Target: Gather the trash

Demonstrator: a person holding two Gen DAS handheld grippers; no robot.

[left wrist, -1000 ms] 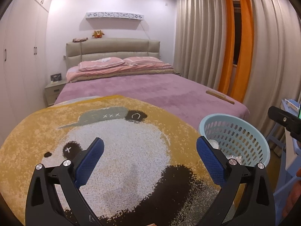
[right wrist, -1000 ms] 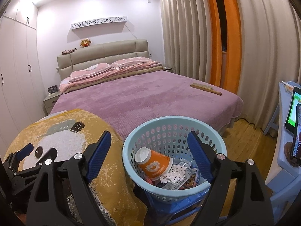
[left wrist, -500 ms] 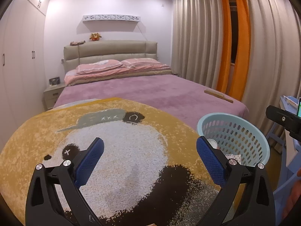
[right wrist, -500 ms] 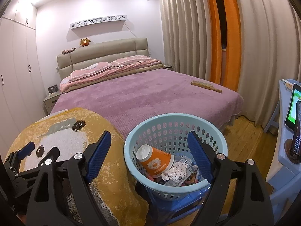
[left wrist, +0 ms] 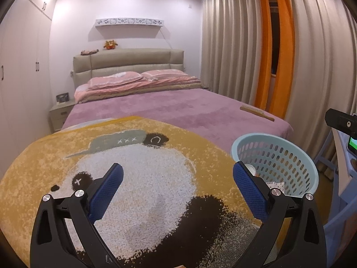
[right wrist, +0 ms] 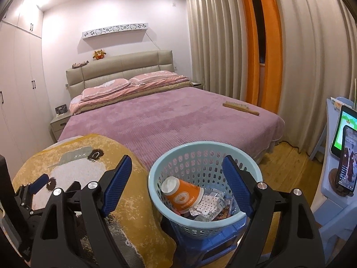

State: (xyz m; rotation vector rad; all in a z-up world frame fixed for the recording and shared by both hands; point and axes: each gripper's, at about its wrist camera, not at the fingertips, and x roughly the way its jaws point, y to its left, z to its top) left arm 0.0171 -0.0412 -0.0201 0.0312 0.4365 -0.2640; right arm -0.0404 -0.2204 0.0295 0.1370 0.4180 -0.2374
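Observation:
A light blue perforated basket (right wrist: pixel 252 167) stands on a blue stool (right wrist: pixel 209 248) at the foot of the bed. In it lie an orange paper cup (right wrist: pixel 181 193) on its side and several wrappers (right wrist: pixel 209 205). My right gripper (right wrist: pixel 178 185) is open and empty, just in front of and above the basket. My left gripper (left wrist: pixel 178 187) is open and empty above the yellow panda blanket (left wrist: pixel 145 178); the basket (left wrist: pixel 290 156) is to its right. The left gripper also shows at the lower left of the right wrist view (right wrist: pixel 42 183).
A purple bed (right wrist: pixel 178 116) fills the middle, with a wooden brush (right wrist: pixel 241 108) near its right edge. Pink pillows (right wrist: pixel 107 87) lie at the head. Curtains (right wrist: pixel 290 55) hang on the right. A blue table with a phone (right wrist: pixel 347 158) and tablet stands at far right.
Both grippers have shifted slightly; the basket sits a little lower and nearer in the right wrist view. Both stay open and empty.

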